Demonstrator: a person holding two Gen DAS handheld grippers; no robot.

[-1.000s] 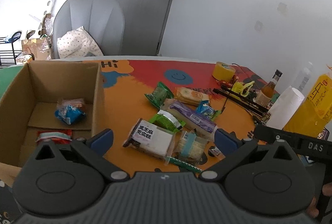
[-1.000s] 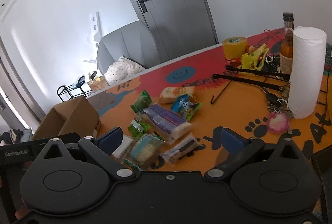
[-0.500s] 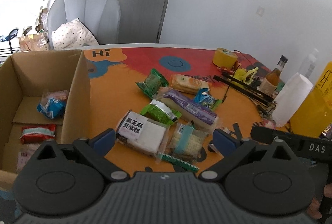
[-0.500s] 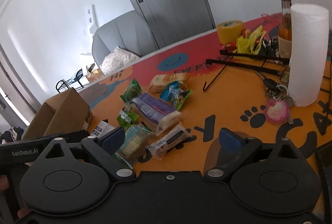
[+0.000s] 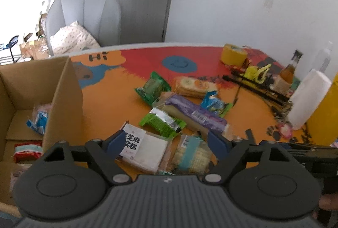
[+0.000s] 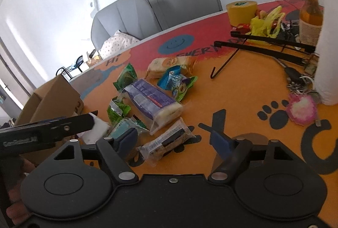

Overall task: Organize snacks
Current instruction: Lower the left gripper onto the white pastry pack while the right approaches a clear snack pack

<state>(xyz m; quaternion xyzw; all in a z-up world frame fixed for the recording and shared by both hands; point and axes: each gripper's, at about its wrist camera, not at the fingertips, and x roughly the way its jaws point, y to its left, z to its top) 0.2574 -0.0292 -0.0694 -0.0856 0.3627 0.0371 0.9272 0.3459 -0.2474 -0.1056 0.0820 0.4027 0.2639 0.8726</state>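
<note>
Between the blue pads of the left gripper [image 5: 166,141] lie two packets side by side on the orange table mat [image 5: 109,101]: a flat white-and-black cake packet [image 5: 145,148] printed with large Chinese characters, its long axis running from near right to far left, and a clear packet with a pale blue stripe [image 5: 193,153] just right of it, lengthwise toward the far side. Its jaws have just been closing, yet the pads stand apart from both packets, so nothing is grasped. Under the right gripper [image 6: 174,140] a clear-wrapped grain bar [image 6: 166,142] with a barcode label lies slantwise from near left to far right between the pads; these jaws have also just been closing and are still clear of it. Beyond come seven loose snacks in all: a long purple-wrapped loaf [image 5: 194,114] pointing near right, two green packets [image 5: 161,121] and [image 5: 152,88], one blue-and-green pouch [image 5: 213,103] and one orange-printed biscuit pack [image 5: 195,87]. At the left stands an open brown cardboard box [image 5: 63,99] holding a blue packet [image 5: 38,122] and a red one [image 5: 26,149]. Writing on the mat reads "Hi" [image 6: 112,61]. Far right are one yellow tape roll [image 5: 233,54], one amber bottle [image 6: 311,10] and one white paper roll [image 5: 308,99].
</note>
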